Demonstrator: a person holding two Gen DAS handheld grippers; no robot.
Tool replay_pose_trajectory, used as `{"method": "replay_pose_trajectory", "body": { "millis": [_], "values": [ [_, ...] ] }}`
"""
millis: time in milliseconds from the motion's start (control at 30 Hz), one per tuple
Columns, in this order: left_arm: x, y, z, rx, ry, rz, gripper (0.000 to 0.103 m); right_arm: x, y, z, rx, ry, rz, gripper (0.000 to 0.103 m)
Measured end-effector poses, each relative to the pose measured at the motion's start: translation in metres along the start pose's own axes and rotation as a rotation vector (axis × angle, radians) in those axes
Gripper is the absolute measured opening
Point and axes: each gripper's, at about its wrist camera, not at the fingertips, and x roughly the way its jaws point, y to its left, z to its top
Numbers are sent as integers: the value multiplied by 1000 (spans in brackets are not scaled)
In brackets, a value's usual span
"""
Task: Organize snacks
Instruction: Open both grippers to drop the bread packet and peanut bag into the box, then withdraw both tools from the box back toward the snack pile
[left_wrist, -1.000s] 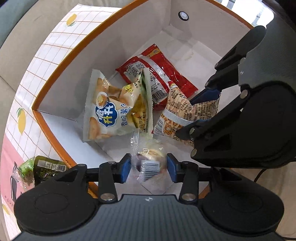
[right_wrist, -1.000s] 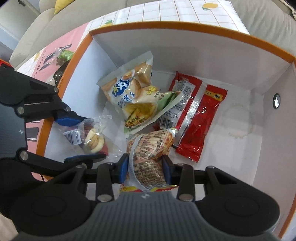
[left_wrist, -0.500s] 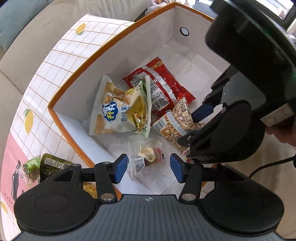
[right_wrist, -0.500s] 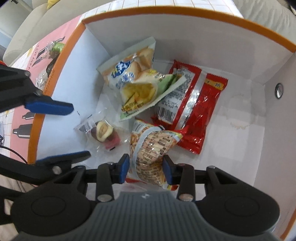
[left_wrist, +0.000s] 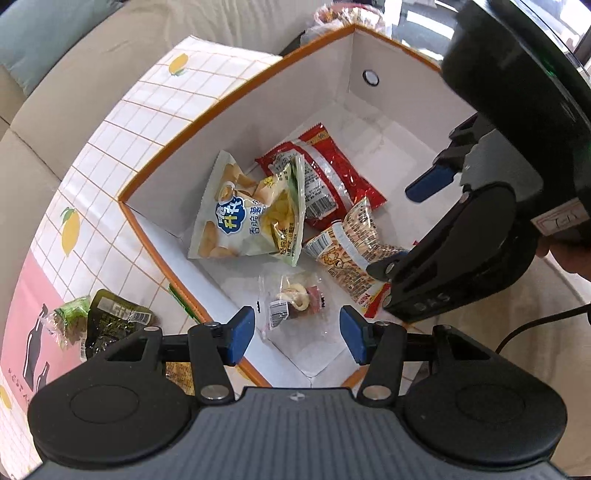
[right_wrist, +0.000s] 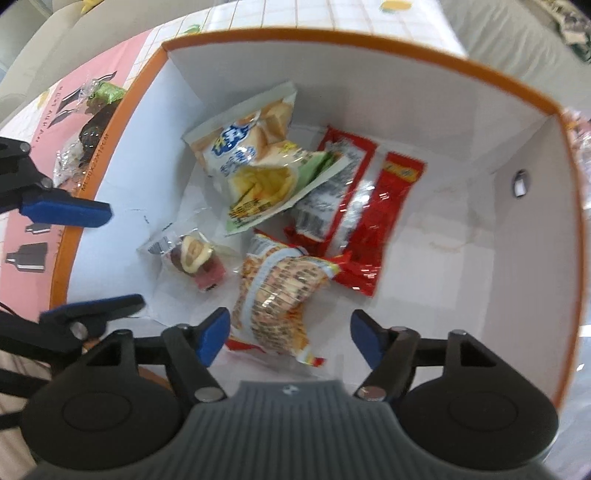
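In the left wrist view the left gripper (left_wrist: 297, 334) hangs released over the clear candy packet (left_wrist: 293, 304) lying in the orange-rimmed box (left_wrist: 236, 99), while at four o'clock in the right wrist view the right gripper (right_wrist: 290, 338) is opening around the patterned snack bag (right_wrist: 279, 291), so the drop-off looks finished and next comes fetching the dark green packet (left_wrist: 114, 319) outside at eight o'clock.

Gridded tablecloth (left_wrist: 122, 147), orange-rimmed box (left_wrist: 229, 99), green packets (left_wrist: 110, 317)

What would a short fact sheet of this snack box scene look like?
container: white box with orange rim
inside: chip bag, red packet, peanut bag, clear candy pouch
outside: dark green packets on the patterned cloth
left hand-held gripper: open above the pouch, holding nothing
right hand-held gripper: jaws opening, peanut bag lying loose between them
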Motion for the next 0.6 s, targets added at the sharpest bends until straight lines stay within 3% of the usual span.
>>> {"method": "replay_pose_trajectory", "body": {
  "millis": [267, 600],
  "values": [
    [-34, 1, -23, -94, -117, -3, 63, -42, 6, -24, 26, -162, -123, 82],
    [-76, 11, -72, -287, -287, 45, 63, -93, 52, -57, 40, -466, -116, 82]
  ]
}}
